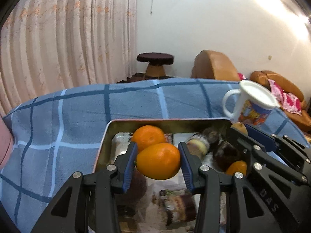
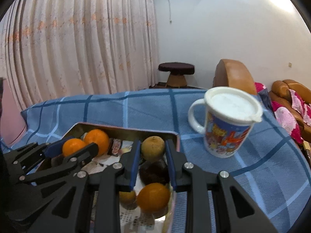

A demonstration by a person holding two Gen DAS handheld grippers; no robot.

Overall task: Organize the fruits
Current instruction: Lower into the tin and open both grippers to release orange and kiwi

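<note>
A metal tin (image 1: pixel 105 136) (image 2: pixel 176 141) lined with printed paper lies on the blue checked cloth and holds several fruits. My left gripper (image 1: pixel 158 156) (image 2: pixel 75 149) is shut on an orange (image 1: pixel 158 162) (image 2: pixel 73 146), held just above the tin's floor. A second orange (image 1: pixel 148 136) (image 2: pixel 98 137) lies behind it. My right gripper (image 2: pixel 152 153) (image 1: pixel 239 134) is shut on a brownish-yellow round fruit (image 2: pixel 153 148) over the tin's right side. Under it lie a dark brown fruit (image 2: pixel 154 171) and another orange (image 2: pixel 153 196) (image 1: pixel 236 168).
A lidded white mug (image 2: pixel 227 124) (image 1: pixel 252 104) with a cartoon print stands on the cloth right of the tin. Beyond the table are a curtain, a dark stool (image 1: pixel 155 58) and tan leather seats (image 1: pixel 213 66) with pink fabric.
</note>
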